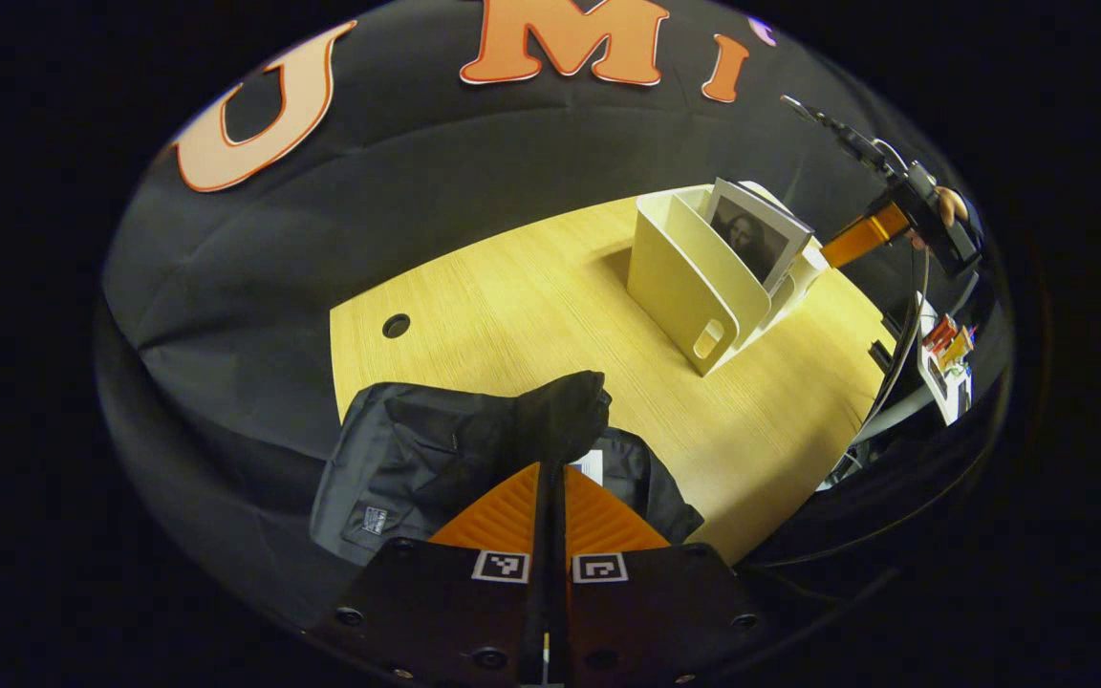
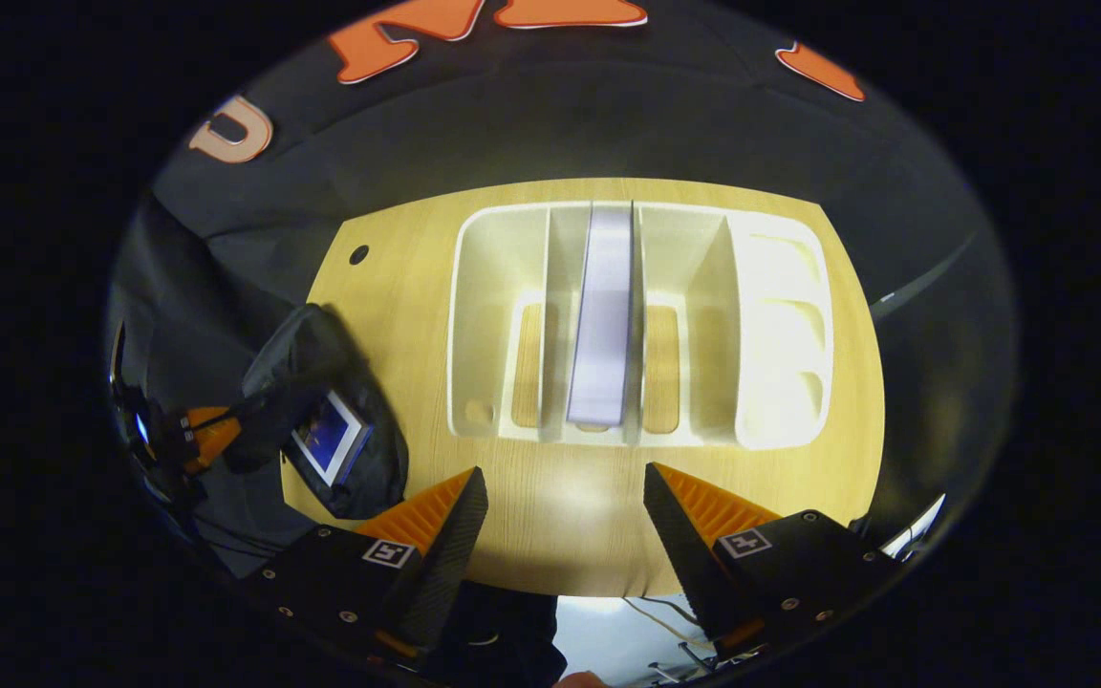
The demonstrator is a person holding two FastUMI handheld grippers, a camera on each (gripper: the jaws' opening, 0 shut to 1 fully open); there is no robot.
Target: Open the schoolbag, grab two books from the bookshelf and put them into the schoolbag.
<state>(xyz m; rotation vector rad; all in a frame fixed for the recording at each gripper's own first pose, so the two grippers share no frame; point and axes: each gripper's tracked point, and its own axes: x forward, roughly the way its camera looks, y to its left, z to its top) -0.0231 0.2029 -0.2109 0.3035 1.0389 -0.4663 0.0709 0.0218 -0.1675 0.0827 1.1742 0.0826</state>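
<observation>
The left gripper view looks forward and down from close above the schoolbag point(image 1: 474, 459) at the near-left corner of the table point(image 1: 531, 306), facing across the tabletop toward the bookshelf point(image 1: 694, 277), which stands well apart at upper right. The right gripper view looks steeply down from above the table's point(image 2: 398, 287) near edge, with the bookshelf point(image 2: 641, 325) near and centred. Both views share the table, the bookshelf, the standing book point(image 1: 761, 234) point(image 2: 600, 320) and the schoolbag point(image 2: 321, 411). Each view also catches the opposite gripper at its margin.
</observation>
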